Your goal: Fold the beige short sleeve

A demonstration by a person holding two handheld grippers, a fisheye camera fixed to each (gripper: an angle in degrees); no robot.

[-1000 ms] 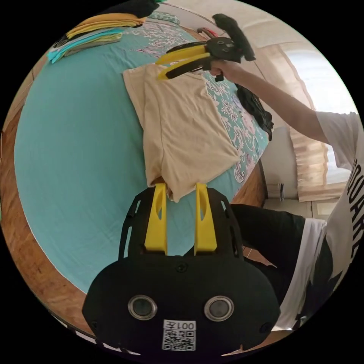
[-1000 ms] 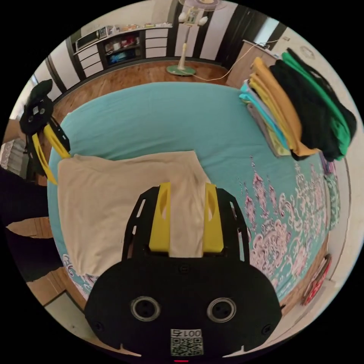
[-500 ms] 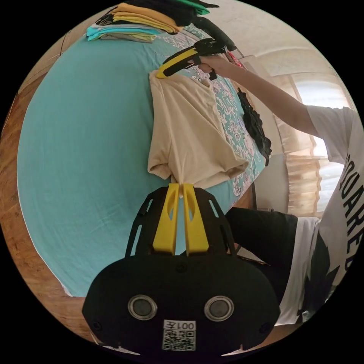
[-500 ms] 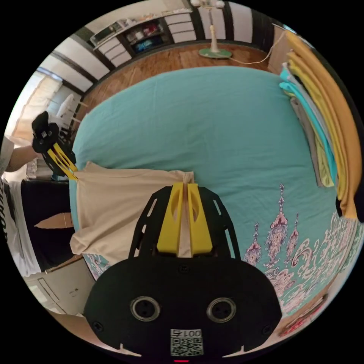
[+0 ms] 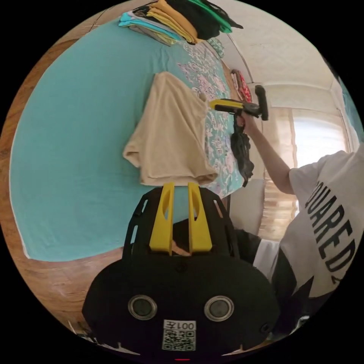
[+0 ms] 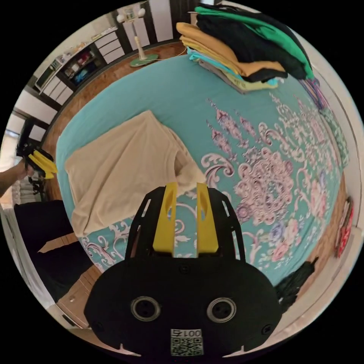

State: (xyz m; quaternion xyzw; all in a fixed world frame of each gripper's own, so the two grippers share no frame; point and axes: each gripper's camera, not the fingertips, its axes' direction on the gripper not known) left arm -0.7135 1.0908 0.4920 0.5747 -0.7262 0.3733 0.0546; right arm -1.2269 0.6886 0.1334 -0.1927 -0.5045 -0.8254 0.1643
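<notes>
On the bed: shirt (image 5: 170,132) lies flat on the teal bed (image 5: 76,132), folded into a narrow panel, near the edge closest to the person, partly over the patterned part of the cover.
Shirt condition: one long side is doubled over; the near hem is loose and slightly curled; wrinkles run across the top layer.
Left gripper (image 5: 179,185): jaws apart, nothing between them, tips just short of the near hem, not touching it.
Right gripper (image 6: 185,187): jaws apart, empty, tips just beside the far corner of the shirt (image 6: 125,167); also seen from the side in the left gripper view (image 5: 218,105), off the cloth.
Step in hand: by judgement, a lengthwise fold is laid down and both grippers are clear of it; the crosswise fold is not yet done.
Next move: likely calls for a fresh grip on both corners of one short end, then carrying that end over to meet the other, edges aligned.
Other items: stack (image 6: 242,57) of folded clothes at the far end of the bed, well apart.
</notes>
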